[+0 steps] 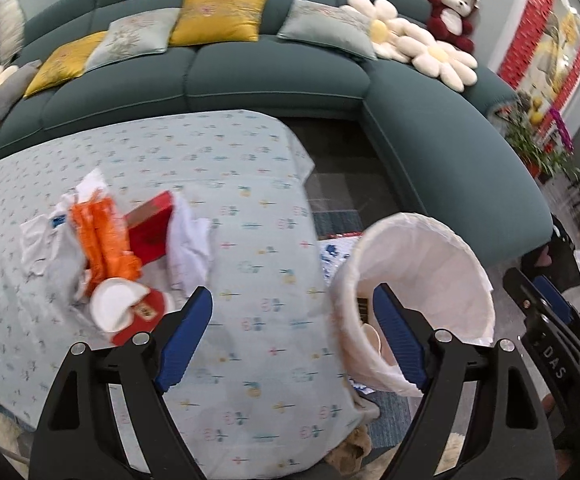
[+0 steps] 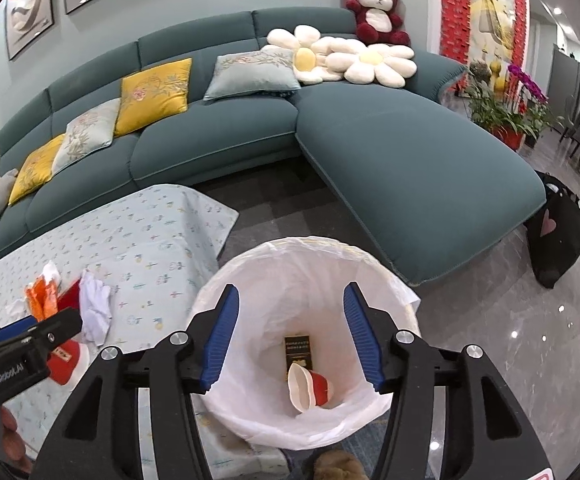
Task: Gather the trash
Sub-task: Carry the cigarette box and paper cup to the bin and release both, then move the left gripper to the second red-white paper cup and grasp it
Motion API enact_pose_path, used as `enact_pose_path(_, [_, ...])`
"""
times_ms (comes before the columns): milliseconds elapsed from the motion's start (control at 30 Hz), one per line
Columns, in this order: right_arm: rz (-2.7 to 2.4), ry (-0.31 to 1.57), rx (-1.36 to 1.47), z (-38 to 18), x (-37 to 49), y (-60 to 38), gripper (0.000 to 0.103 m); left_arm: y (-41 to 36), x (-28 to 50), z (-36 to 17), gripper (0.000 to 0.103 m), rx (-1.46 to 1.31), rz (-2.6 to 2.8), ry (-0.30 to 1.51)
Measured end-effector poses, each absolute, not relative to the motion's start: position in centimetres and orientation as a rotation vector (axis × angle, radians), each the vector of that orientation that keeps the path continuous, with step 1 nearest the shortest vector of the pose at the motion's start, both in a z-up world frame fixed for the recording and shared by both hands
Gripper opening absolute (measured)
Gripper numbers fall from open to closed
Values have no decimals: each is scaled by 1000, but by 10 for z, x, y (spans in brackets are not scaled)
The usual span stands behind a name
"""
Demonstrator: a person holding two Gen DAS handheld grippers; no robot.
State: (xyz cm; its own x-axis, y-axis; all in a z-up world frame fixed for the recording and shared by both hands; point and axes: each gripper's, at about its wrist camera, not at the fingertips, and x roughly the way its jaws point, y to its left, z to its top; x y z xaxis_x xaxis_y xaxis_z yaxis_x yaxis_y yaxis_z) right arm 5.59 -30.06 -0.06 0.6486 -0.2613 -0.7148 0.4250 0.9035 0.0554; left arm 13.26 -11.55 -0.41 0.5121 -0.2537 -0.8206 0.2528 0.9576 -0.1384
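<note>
The bin [image 2: 309,344] stands on the floor directly below the right hand-held gripper [image 2: 291,342], with a paper cup [image 2: 307,388] and a small box [image 2: 297,350] inside. The bench [image 2: 150,248] is to its left, carrying the trash pile [image 1: 118,248], ahead-left of the left hand-held gripper [image 1: 293,338]. The sofa [image 2: 218,132] runs behind both.

Teal sectional sofa [image 2: 369,148] beyond the surface's far edge, yellow cushion [image 2: 154,94], daisy pillows [image 2: 373,62] and red plush bear [image 2: 375,10] at its corner, potted orchids [image 2: 521,92], black tote bag [image 2: 557,232] on the floor.
</note>
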Motion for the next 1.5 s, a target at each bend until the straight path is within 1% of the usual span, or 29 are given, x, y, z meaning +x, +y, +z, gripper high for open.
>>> enact_pose_path(233, [-344, 794, 209, -2, 61, -266, 54, -77, 131, -1, 79, -29, -249, 979])
enact_pose_path(367, [-306, 812, 194, -4, 63, -243, 54, -54, 131, -3, 81, -54, -217, 988])
enact_pose_path(800, [-217, 868, 149, -15, 72, -184, 55, 6, 129, -27, 82, -107, -134, 1030])
enact_pose_path(1267, [-171, 927, 125, -39, 95, -152, 55, 36, 143, -66, 82, -125, -87, 1096])
enact_pose_path(1500, [-153, 957, 117, -52, 113, -139, 55, 38, 156, -83, 81, -115, -88, 1121])
